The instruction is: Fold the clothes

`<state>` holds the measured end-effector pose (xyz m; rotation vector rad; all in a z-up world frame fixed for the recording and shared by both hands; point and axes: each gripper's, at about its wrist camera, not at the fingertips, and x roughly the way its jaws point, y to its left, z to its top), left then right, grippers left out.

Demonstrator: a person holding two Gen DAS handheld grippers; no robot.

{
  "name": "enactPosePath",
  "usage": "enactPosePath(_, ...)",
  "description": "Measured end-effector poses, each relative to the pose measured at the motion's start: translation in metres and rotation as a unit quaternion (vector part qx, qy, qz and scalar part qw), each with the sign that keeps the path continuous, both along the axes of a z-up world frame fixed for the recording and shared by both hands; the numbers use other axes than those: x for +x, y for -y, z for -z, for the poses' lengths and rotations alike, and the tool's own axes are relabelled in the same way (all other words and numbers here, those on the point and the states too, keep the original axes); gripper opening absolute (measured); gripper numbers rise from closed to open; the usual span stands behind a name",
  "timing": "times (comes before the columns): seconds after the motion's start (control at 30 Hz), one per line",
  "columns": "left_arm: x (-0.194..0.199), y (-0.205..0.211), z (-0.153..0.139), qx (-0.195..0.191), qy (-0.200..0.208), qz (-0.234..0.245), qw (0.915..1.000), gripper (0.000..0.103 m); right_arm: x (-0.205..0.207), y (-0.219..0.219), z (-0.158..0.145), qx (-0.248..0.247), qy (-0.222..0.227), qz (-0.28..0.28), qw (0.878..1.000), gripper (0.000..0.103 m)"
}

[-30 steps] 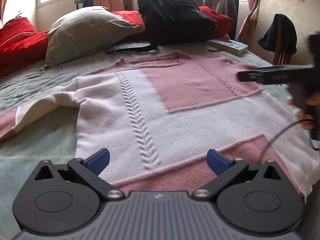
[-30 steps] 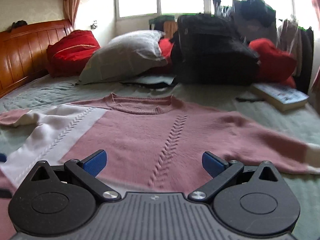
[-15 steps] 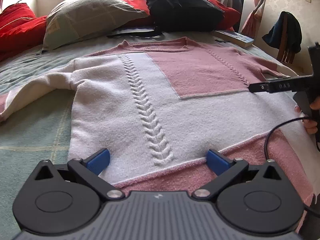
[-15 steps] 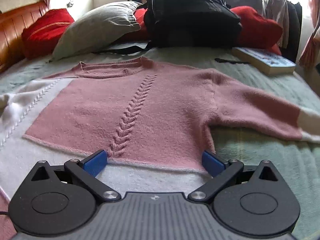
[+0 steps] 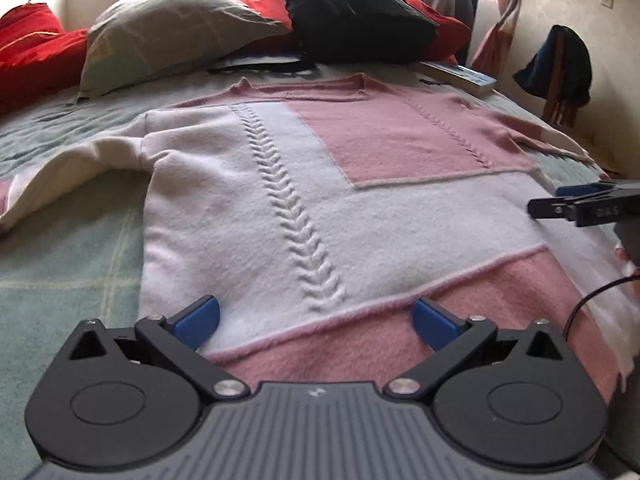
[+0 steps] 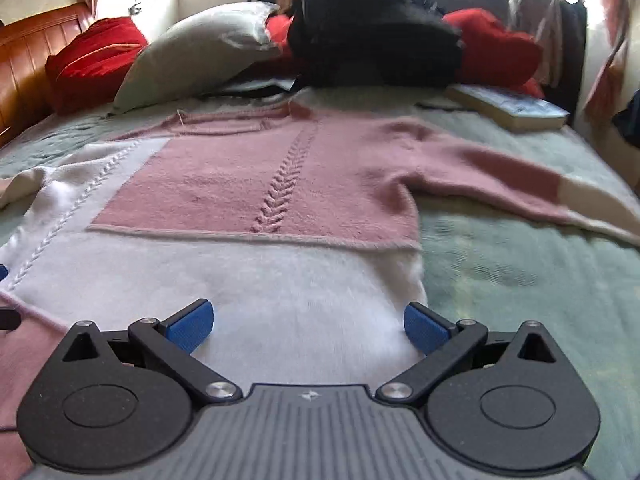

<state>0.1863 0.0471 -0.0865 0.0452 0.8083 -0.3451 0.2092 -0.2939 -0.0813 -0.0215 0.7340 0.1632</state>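
A pink and white knit sweater (image 5: 360, 216) (image 6: 280, 184) lies flat, front up, on the green bedspread, with both sleeves spread out to the sides. My left gripper (image 5: 316, 320) is open, low over the pink hem band near the sweater's lower left part. My right gripper (image 6: 306, 326) is open too, low over the white band by the sweater's right side edge. Nothing sits between either pair of blue pads. In the left wrist view the right gripper (image 5: 580, 204) shows at the right edge, held by a hand.
A grey pillow (image 5: 172, 36), red cushions (image 5: 32, 52) and a black backpack (image 5: 352, 12) crowd the head of the bed. A book (image 6: 512, 110) lies at the far right. A wooden chair with dark clothing (image 5: 560, 72) stands beside the bed. Green bedspread (image 6: 520, 280) lies bare right of the sweater.
Both grippers have come down and drawn back toward the sweater's hem. The right gripper has shifted toward the sweater's right side edge. Both stay open.
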Motion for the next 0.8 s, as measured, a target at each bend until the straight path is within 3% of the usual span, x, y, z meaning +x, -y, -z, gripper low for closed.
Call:
enactPosePath(0.13, 0.015, -0.007, -0.022, -0.018, -0.005, 0.009, 0.9998, 0.102, -0.036, -0.019, -0.007, 0.007, 0.022, -0.028, 0.999, 0.103)
enactPosePath(0.3, 0.060, -0.006, -0.045, -0.067, 0.024, 0.028, 0.9970, 0.102, -0.039, -0.036, 0.011, -0.025, 0.006, -0.035, 0.999, 0.103)
enactPosePath(0.47, 0.121, -0.009, -0.022, -0.101, -0.013, -0.010, 0.9947, 0.102, -0.040, -0.033, 0.012, -0.013, 0.008, -0.033, 0.999, 0.103)
enactPosePath(0.57, 0.135, -0.026, -0.003, -0.096, -0.033, -0.078, 0.9918, 0.101, -0.040, -0.030, 0.013, -0.009, 0.009, -0.035, 0.999, 0.103)
enactPosePath(0.67, 0.123, -0.045, 0.003, -0.126, -0.028, -0.089, 0.9875, 0.099, -0.040, -0.028, 0.015, -0.004, 0.011, -0.037, 0.999, 0.103)
enactPosePath(0.8, 0.113, -0.043, -0.006, -0.070, -0.029, -0.114, 0.9906, 0.099, -0.039, -0.027, 0.018, 0.000, 0.014, -0.036, 0.999, 0.103)
